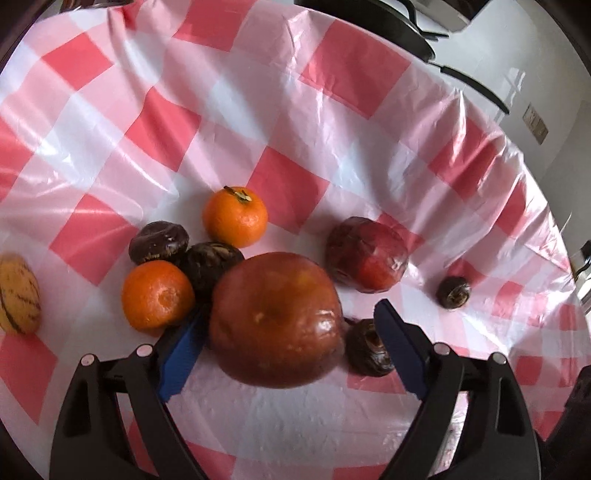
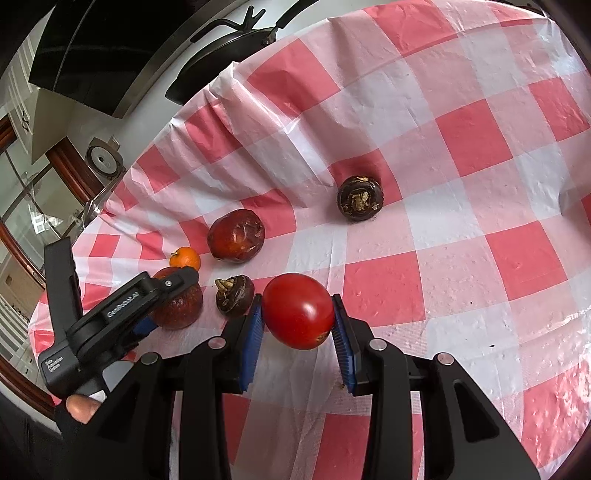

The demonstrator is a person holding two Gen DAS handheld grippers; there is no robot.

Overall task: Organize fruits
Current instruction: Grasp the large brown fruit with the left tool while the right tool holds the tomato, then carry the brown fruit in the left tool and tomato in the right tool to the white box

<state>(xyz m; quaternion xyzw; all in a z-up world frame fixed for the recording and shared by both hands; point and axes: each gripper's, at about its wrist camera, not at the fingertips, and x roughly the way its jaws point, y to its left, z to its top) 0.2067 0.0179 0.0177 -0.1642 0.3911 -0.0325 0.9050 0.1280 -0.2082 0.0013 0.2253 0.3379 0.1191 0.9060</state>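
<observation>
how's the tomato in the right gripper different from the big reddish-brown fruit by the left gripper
The tomato is bright red and glossy; the reddish-brown fruit is duller and blotchy. The tomato is clamped in the right gripper; the fruit sits between the left gripper's open fingers. Both are round.

Red tomato (image 2: 298, 311), clustered oranges (image 1: 158, 294), dark fruits (image 1: 159, 242)

A red-and-white checked tablecloth (image 2: 461, 129) covers the table; beyond it, a black pan (image 1: 369, 18) and windows (image 2: 22, 206).
</observation>
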